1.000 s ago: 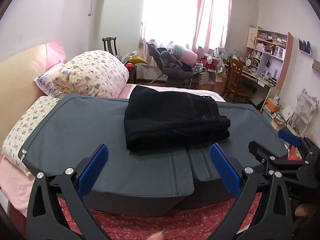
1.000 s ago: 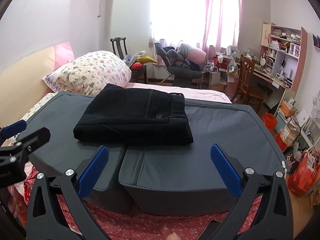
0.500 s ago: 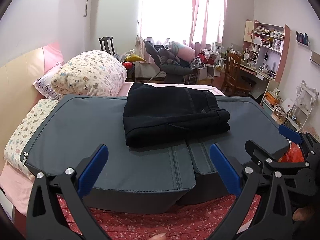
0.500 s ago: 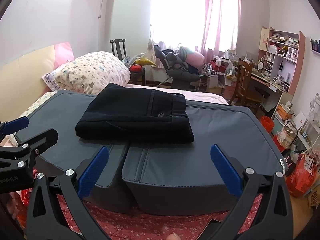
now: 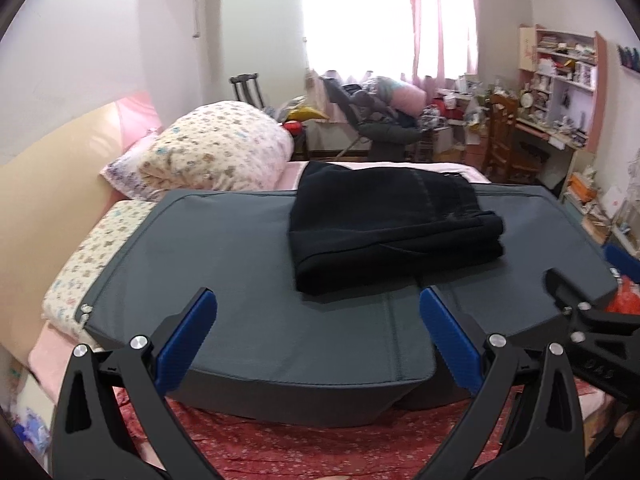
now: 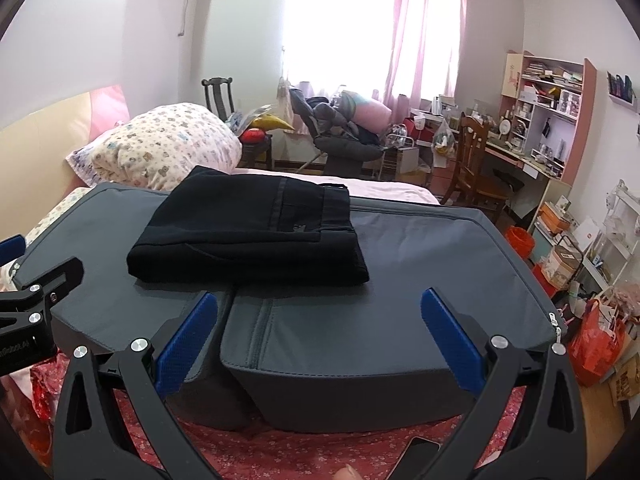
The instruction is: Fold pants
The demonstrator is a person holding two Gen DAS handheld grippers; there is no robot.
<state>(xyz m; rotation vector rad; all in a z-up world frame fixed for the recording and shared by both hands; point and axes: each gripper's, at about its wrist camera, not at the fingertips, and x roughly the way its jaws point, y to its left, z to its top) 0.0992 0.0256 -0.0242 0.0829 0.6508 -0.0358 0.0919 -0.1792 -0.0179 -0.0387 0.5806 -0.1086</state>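
Both grippers have drawn back and risen slightly since a second ago, so the folded pants [image 5: 394, 228] sit farther off, untouched. Left gripper [image 5: 318, 338] has its jaws spread wide, holding nothing; right gripper [image 6: 319, 336] is likewise wide apart and empty. Each gripper shows only partly at the edge of the other's view. The black pants lie folded in a neat stack across two grey cushions [image 6: 400, 300], which rest on a red patterned bedspread [image 6: 304, 452]. A floral pillow [image 6: 168, 144] lies behind, with a cluttered desk [image 6: 516, 160] by the window.
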